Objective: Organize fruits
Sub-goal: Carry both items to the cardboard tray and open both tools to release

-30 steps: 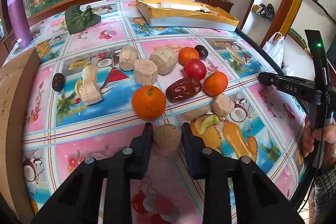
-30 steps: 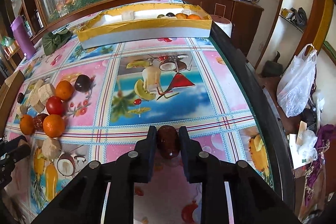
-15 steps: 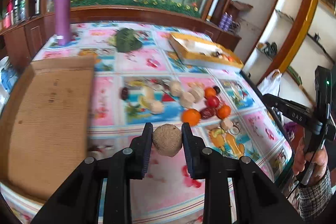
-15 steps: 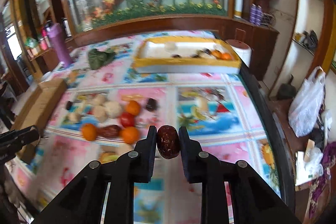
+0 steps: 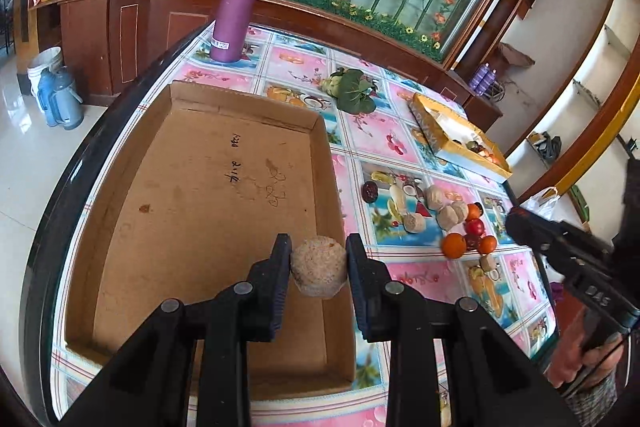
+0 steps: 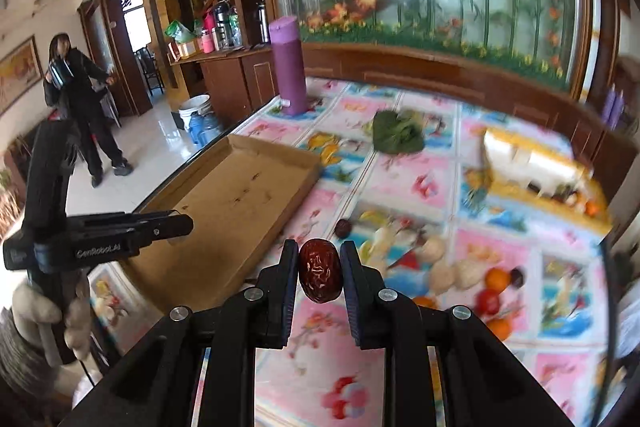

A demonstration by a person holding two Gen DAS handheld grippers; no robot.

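Left hand-held gripper: jaws nearly closed, clamped on a tan, rough-skinned round fruit. The fruit is roughly ball-shaped with no clear long axis; it hangs above the near right part of the cardboard tray, clear of the tray floor.

Right hand-held gripper: jaws close together, pressing both flanks of a wrinkled red date. The date's long axis runs up and down in the right wrist view, tilted slightly, its lower end below the pads. It is held above the desk, just beside the tray's right edge.

Loose fruit pile lies on the desk right of the tray; the yellow-rimmed box sits farther back with several fruits inside.

The right wrist view is motion-blurred on its right side; fruit there cannot be told apart. The tray's near edge is hidden behind the left gripper body
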